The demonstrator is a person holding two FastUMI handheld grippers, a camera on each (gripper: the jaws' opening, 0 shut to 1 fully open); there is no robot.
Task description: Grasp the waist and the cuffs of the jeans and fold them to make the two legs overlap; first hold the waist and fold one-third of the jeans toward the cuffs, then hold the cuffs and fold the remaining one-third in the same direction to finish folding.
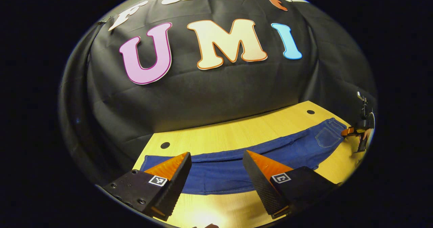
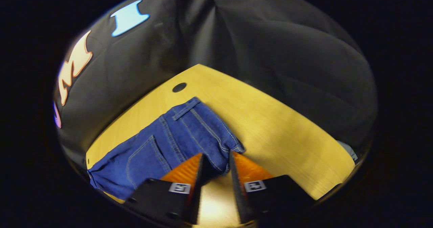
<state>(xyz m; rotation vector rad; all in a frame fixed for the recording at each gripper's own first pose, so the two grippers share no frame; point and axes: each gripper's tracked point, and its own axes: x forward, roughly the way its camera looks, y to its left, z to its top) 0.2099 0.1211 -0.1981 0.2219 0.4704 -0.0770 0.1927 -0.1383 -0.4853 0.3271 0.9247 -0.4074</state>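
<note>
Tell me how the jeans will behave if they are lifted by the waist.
The jeans lie flat with soft creases on the table, so they will probably hang limp. The thick seams suggest some weight, so the legs may drag. The right tongs sit at the waist corner.

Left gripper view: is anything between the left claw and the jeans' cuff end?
Nothing visible. The left claw, jaws open, hangs over the jeans, with only bare wooden table around them; no other object lies near the cuffs.
</note>
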